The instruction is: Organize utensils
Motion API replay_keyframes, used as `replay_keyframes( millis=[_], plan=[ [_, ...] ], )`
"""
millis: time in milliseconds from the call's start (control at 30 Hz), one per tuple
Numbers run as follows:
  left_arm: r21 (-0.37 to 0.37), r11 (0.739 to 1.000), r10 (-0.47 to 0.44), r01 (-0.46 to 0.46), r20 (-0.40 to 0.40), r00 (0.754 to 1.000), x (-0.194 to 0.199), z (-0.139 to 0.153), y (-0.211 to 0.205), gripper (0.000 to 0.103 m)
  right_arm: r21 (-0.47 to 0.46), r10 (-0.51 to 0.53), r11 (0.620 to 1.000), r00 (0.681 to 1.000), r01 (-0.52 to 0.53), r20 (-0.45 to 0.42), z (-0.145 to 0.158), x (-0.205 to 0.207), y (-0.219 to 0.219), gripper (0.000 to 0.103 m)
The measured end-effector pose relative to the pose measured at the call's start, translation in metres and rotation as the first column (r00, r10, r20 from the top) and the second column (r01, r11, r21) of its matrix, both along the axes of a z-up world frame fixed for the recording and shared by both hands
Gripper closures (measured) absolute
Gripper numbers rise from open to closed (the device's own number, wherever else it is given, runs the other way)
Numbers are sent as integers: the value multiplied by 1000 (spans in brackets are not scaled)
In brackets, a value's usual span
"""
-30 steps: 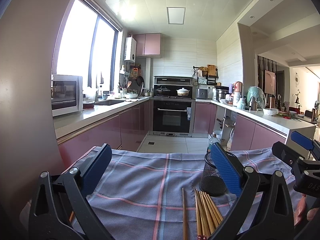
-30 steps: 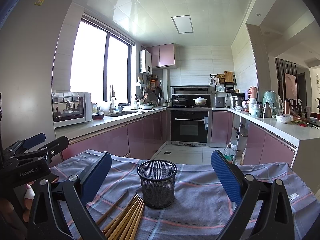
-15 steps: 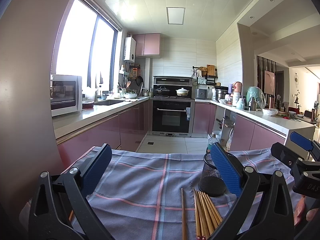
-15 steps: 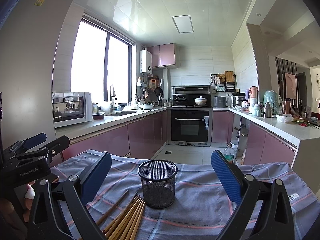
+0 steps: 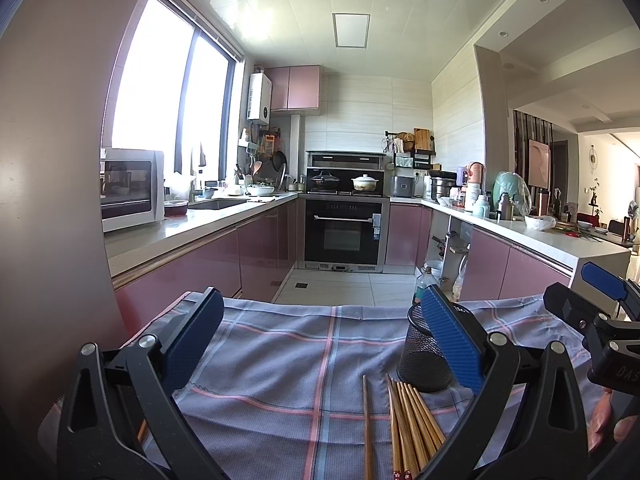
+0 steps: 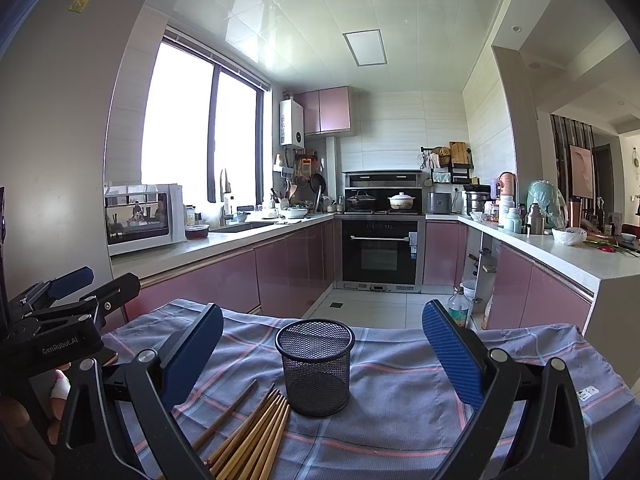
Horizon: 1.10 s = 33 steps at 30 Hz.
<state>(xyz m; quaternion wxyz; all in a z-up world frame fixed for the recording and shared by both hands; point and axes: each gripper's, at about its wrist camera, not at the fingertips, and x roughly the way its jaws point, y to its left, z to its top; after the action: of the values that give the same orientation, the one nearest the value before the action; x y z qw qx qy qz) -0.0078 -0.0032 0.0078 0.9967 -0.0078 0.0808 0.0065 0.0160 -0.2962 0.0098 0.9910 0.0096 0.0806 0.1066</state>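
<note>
A black mesh cup (image 6: 315, 367) stands upright and empty on the blue checked cloth (image 6: 400, 400); in the left wrist view the mesh cup (image 5: 422, 354) is partly behind my left gripper's right finger. Several wooden chopsticks (image 6: 252, 436) lie in a bundle on the cloth just left of the cup, with one lying apart (image 5: 367, 424); the bundle also shows in the left wrist view (image 5: 412, 420). My left gripper (image 5: 322, 338) is open and empty above the cloth. My right gripper (image 6: 322, 354) is open and empty, with the cup between its fingers but farther off.
The cloth-covered table ends ahead at the kitchen floor (image 5: 340, 286). Pink cabinets and counters run along both sides, with a microwave (image 6: 140, 218) on the left and an oven (image 6: 380, 252) at the back. A bottle (image 6: 458, 306) stands on the floor beyond the table.
</note>
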Motion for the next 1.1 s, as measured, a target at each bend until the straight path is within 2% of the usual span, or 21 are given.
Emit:
replay_keyframes(
  millis=[300, 533, 733, 933, 1000, 1033, 1100],
  plan=[
    [0, 1000, -4, 4, -6, 1000, 0, 0, -2, 6, 7, 2, 1000, 1000, -2, -9, -2, 1, 0, 7],
    [5, 1000, -7, 7, -26, 1000, 10, -11, -8, 6, 17, 15, 1000, 999, -14, -40, -8, 7, -2, 7],
    [18, 1000, -22, 24, -99, 995, 21, -22, -5, 6, 11, 61, 998, 986, -60, -157, -24, 20, -3, 7],
    [56, 995, -72, 88, -250, 966, 45, -49, -10, 6, -25, 93, 994, 937, -108, -338, -52, 40, 4, 9],
    [55, 992, -96, 118, -304, 948, 54, -59, -10, 6, -48, 100, 990, 910, -130, -402, -63, 47, 10, 20],
    [51, 990, -109, 133, -330, 938, 60, -67, -10, 6, -55, 108, 988, 894, -146, -435, -68, 51, 13, 22],
    [55, 987, -120, 151, -370, 921, 69, -80, -11, 9, -56, 123, 983, 861, -173, -493, -79, 58, 18, 34]
  ],
)
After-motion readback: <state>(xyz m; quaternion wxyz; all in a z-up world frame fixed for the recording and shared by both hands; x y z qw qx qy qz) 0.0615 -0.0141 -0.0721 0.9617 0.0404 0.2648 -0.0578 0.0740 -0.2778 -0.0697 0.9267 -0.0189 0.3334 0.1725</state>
